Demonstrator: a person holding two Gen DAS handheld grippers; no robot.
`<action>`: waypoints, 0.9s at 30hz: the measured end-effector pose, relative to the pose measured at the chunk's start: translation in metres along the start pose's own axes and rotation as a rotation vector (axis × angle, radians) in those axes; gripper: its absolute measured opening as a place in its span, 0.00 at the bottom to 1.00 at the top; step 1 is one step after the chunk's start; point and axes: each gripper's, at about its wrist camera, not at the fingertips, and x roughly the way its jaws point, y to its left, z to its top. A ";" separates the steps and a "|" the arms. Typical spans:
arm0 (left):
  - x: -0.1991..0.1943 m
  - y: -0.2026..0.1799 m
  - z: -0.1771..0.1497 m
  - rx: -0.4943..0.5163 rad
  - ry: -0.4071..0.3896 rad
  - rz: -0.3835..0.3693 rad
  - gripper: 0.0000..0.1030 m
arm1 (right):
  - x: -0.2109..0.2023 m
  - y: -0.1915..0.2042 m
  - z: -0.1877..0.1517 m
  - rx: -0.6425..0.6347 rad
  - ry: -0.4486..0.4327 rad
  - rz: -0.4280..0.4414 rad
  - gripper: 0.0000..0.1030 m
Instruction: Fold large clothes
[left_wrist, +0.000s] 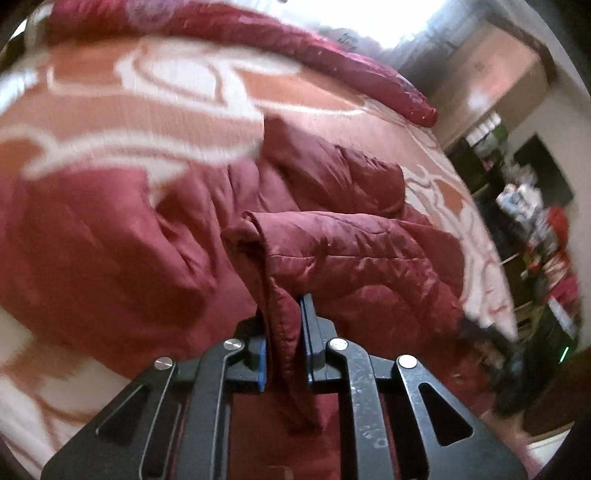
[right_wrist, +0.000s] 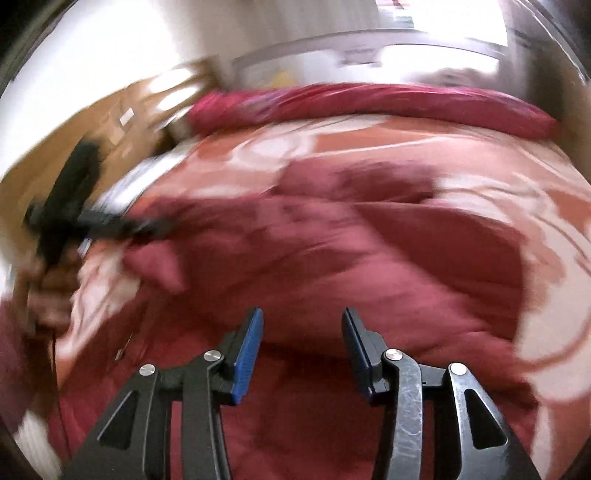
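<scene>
Dark red quilted jacket (left_wrist: 332, 236) lies rumpled on bed w/ orange-and-white patterned cover (left_wrist: 147, 103), a sleeve or hem edge lifted off the heap. Left gripper (left_wrist: 282, 325) clamped on that stitched edge, fabric pinched btwn blue pads and hanging down past them. Right gripper (right_wrist: 303, 332) over the jacket (right_wrist: 351, 258), jaws apart, nothing btwn them; view badly blurred; red bolster-like roll (left_wrist: 258, 40) along far edge of bed.
</scene>
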 end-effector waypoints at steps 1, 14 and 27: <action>0.002 0.000 0.002 0.026 -0.003 0.027 0.12 | -0.002 -0.012 0.002 0.038 -0.011 -0.015 0.45; -0.001 -0.010 -0.023 0.020 -0.063 0.366 0.29 | 0.052 -0.057 0.001 0.153 0.156 -0.120 0.49; 0.064 -0.049 -0.036 0.059 0.058 0.214 0.29 | 0.042 -0.037 0.008 0.090 0.140 -0.186 0.53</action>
